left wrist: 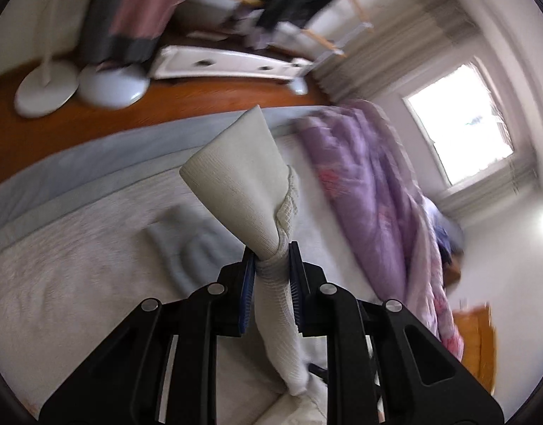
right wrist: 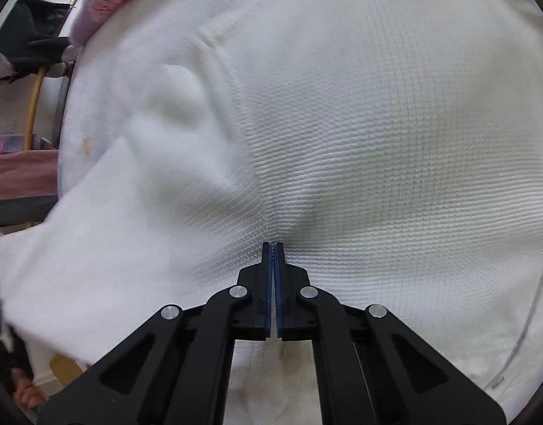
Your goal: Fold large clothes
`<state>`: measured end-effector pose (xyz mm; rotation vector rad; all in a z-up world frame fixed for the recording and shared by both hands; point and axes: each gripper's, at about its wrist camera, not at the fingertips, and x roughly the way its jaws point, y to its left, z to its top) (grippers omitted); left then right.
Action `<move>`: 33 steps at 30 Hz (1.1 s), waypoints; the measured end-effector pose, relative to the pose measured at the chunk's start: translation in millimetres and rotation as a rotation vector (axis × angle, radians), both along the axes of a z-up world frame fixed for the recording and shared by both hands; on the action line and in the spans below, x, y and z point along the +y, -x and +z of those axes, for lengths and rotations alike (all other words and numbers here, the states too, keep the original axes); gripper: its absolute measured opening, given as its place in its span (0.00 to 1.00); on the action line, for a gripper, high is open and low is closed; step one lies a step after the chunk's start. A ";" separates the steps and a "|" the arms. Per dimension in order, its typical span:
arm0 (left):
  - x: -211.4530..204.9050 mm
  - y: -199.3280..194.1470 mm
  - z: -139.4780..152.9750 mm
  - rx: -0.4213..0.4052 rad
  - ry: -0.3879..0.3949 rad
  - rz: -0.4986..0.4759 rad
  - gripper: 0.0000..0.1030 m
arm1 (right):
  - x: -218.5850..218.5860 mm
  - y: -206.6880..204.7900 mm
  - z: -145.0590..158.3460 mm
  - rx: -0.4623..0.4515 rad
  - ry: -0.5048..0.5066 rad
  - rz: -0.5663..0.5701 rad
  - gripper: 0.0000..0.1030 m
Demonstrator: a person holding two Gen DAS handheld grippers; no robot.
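Cream ribbed knit garment (left wrist: 243,191) hangs bunched in our left gripper (left wrist: 271,258), pinched above the pale bed (left wrist: 76,283); our right gripper (right wrist: 273,248) is pressed together on its white weave; a purple quilt (left wrist: 370,184) lies beside.

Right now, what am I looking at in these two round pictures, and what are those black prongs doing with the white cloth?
The black prongs are two hand-held grippers; a person carries one in each hand, and there is no robot arm. Each round picture comes from a camera on a gripper, looking along its fingers. In the left one, the left gripper is clamped on a bunched bit of the white knit garment, lifted above a bed with a purple quilt. In the right one, the right gripper is shut, its tips on the garment's fabric; whether it has pinched any is unclear.
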<state>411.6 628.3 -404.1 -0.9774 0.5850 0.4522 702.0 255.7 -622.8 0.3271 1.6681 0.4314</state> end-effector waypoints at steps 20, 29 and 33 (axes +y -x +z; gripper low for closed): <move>-393.8 -282.7 -3.8 -0.076 -0.044 -0.606 0.17 | -326.3 27.7 88.7 -0.194 0.066 -0.182 0.07; -544.6 -326.2 -130.2 0.151 0.007 -0.732 0.17 | -520.6 36.6 108.8 -0.256 0.196 -0.417 0.07; -587.4 -323.4 -171.9 0.263 -0.024 -0.779 0.17 | -578.6 32.2 110.3 -0.266 0.231 -0.525 0.07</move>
